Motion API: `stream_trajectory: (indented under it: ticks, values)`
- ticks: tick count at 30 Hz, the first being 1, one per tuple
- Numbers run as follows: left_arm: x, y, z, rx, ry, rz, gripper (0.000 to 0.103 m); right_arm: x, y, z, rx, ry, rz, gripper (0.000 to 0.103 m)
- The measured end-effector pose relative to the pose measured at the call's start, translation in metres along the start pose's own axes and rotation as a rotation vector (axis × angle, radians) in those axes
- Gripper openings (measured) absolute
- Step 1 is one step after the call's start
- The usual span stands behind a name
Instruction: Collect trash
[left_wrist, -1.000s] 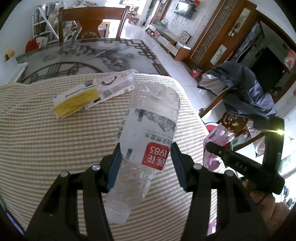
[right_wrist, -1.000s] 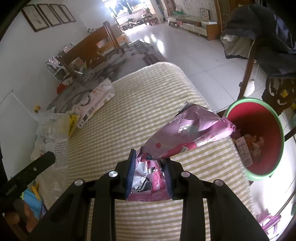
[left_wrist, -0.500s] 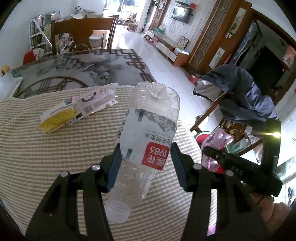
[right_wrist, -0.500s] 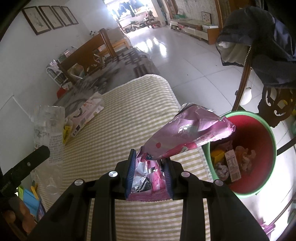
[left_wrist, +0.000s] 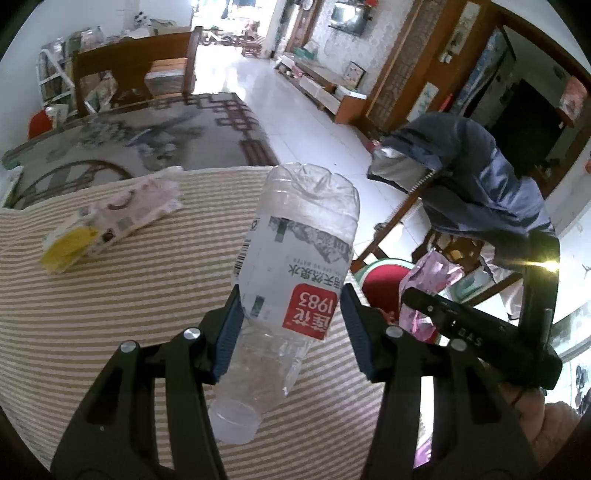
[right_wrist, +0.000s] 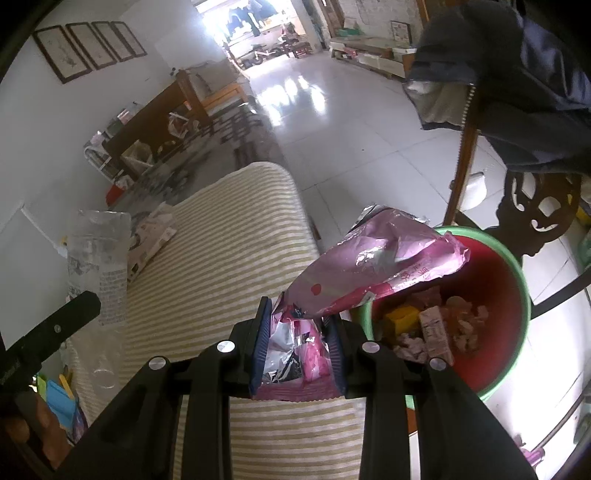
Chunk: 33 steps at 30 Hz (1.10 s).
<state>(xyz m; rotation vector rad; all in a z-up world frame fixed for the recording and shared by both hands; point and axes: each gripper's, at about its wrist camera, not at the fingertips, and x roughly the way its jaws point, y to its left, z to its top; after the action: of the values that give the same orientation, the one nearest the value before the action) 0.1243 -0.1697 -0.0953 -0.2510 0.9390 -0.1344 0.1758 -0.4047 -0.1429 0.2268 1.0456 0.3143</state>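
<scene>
**Open mouth of the bin, crowded at its far side**

The red bin (right_wrist: 491, 295) with the green rim stands on the floor just beside the edge of the striped table (right_wrist: 236, 236). Its mouth is uncovered, with litter low inside. Behind the bin, a wooden chair (right_wrist: 532, 206) draped with a dark jacket (right_wrist: 517, 85) blocks the far side. Left of the bin, white floor lies bare.

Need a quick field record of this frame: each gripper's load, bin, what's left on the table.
left gripper: shut on clear plastic bottle, red label, neck toward the camera
right gripper: shut on pink foil wrapper, far end over the bin rim
bin: green outside, red inside, on the floor past the table edge; already holds scraps
table: striped cloth
left on table: flattened white and yellow package
chair: behind bin, dark jacket draped over it
</scene>
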Motion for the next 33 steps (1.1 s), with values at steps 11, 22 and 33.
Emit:
stream_trajectory:
  ticks: [11,22,33]
  values:
    - [0.053,-0.099,0.007,0.124,0.093,-0.165,0.05,-0.028,-0.08,0.003,0.088,-0.041,-0.096,0.03]
    - [0.079,-0.15,-0.004,0.2,0.128,-0.215,0.081,-0.043,-0.138,-0.004,0.164,-0.043,-0.139,0.059]
    - [0.063,-0.051,0.006,0.122,0.051,0.066,0.087,-0.029,-0.13,0.003,0.183,-0.042,-0.116,0.078]
